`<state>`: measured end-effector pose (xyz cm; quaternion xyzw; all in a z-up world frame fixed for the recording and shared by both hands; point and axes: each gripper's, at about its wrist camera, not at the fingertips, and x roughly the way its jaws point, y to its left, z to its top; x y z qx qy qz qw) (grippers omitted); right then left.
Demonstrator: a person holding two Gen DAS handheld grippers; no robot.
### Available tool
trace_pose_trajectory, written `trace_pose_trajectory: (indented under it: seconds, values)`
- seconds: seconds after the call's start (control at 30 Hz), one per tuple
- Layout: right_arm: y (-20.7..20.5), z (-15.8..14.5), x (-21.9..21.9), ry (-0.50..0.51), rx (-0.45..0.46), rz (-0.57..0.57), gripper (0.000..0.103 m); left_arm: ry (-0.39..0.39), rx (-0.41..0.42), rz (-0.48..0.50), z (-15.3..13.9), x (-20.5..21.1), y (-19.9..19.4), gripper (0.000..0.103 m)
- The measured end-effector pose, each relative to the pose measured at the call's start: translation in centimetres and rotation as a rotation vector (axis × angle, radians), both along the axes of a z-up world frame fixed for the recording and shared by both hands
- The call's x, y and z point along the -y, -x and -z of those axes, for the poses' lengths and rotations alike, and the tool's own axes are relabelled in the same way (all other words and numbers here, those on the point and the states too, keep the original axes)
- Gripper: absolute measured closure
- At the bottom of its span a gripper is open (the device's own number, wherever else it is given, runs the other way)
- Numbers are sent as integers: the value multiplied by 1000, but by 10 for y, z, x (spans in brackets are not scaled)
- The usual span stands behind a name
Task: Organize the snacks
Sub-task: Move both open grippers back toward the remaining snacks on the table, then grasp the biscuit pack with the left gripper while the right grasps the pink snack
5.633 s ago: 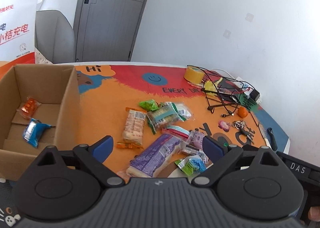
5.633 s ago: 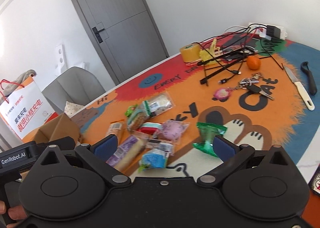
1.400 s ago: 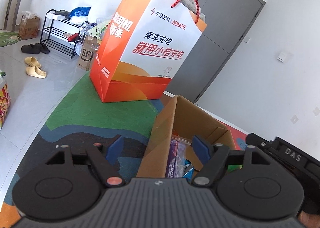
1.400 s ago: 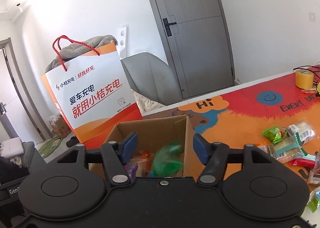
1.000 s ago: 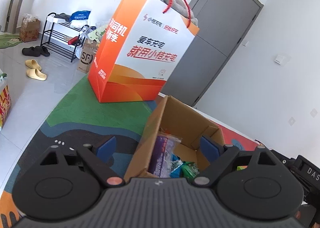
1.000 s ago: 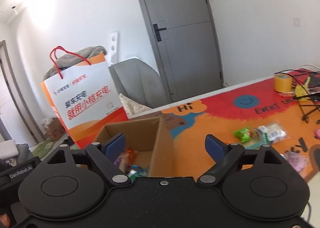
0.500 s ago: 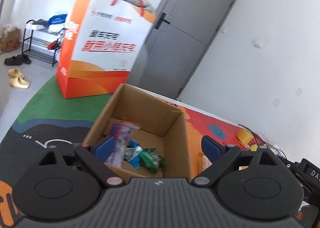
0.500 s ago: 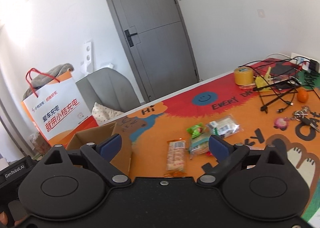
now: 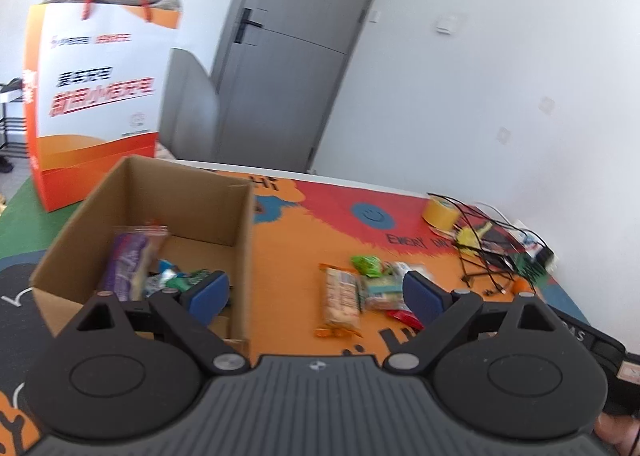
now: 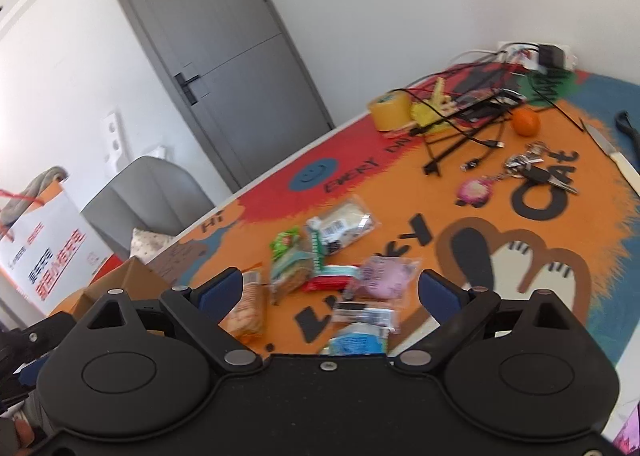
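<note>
**Step in hand (judged):** fetching the next packets; part of the job is done, part left.

**Box** [image 9: 240, 240]: cardboard, open-topped, left end of the mat. Holds a purple packet [image 9: 128, 264] leaning on the left wall and green and blue wrappers near its right.

**Snacks left** [image 10: 320, 256]: loose cluster on the orange mat [image 10: 420, 175], right of the box. Includes a cracker pack [image 10: 248, 304] nearest the box, a green packet [image 10: 285, 240], a clear barcode bag [image 10: 344, 223], a red bar [image 10: 332, 276], a pink pouch [image 10: 380, 272], a blue packet [image 10: 356, 342] nearest the camera.

**Left gripper** [image 9: 316, 288]: spread wide, nothing between the pads. Pointed downward, straddling the box's right wall, left finger over the box, right finger over the cluster.

**Right gripper** [image 10: 330, 292]: spread wide, holding nothing. Pointed downward at the cluster, the red bar and pink pouch framed between its fingers.

**Handling advice (judged):**
- One packet per gripper; wrappers overlap, so start with the outer ones, cracker pack or blue packet.
- Come down with fingers either side of a packet's short width and close gently; film slips and contents crush.
- Keep clear of the cables [image 10: 460, 143], keys [image 10: 532, 167] and knife [image 10: 616, 155] at the far right; not snacks.
</note>
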<state>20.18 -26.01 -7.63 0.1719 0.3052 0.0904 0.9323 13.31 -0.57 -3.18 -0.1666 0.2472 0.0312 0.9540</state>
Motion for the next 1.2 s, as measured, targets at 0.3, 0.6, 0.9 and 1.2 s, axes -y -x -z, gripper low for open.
trace_pose_trajectory:
  seconds: [0.3, 0.6, 0.9, 1.2]
  values:
    - [-10, 27, 49, -89, -32, 64, 12, -67, -33, 76, 7, 51, -29, 10]
    - [-22, 44, 62, -136, -49, 24, 20, -80, -102, 44, 32, 68, -65, 10]
    - [-41, 60, 52, -143, -83, -5, 30, -66, -161, 24, 55, 66, -94, 13]
    - [-64, 74, 36, -142, -124, -56, 53, -55, -215, -1, 73, 56, -121, 28]
